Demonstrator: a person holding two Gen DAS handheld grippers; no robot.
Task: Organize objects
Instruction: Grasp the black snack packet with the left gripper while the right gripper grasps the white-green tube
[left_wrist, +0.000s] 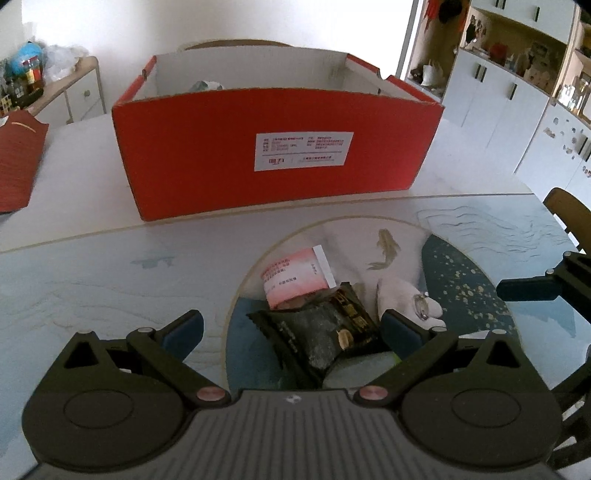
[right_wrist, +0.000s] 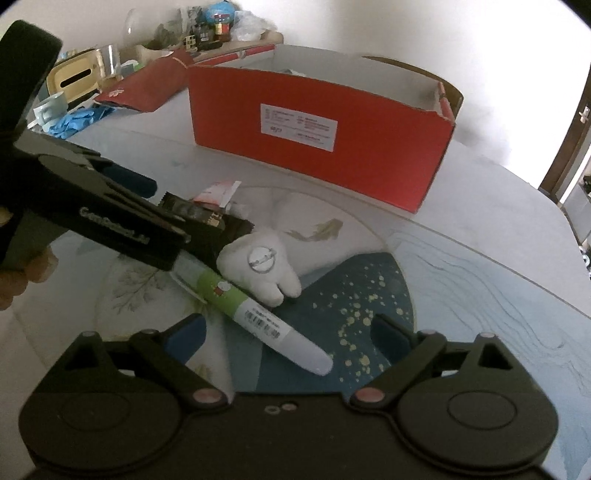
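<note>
Left gripper (left_wrist: 291, 328) wide open, fingers spread either side of a black snack packet (left_wrist: 321, 332) low centre of the left wrist view; right pad sits just beside the packet's edge, actual contact can't be told, nothing gripped. A pink-and-white packet (left_wrist: 295, 275) lies just behind the black one, partly under it. A white tooth-shaped toy (left_wrist: 410, 299) sits right of them, near the right finger. Right gripper (right_wrist: 290, 332) also wide open, empty, fingers straddling the lower end of a green-and-white pen (right_wrist: 258, 317) that runs diagonally up-left toward the toy (right_wrist: 264, 266); no visible contact. In the right wrist view the left gripper (right_wrist: 147, 206) comes in from the left edge, tilted down over the black packet (right_wrist: 207, 218), with a hand (right_wrist: 22, 277) on its handle at mid-left. An open red box (left_wrist: 273, 162) stands on the table (left_wrist: 92, 280) in the upper centre of both views, well apart from the items.
</note>
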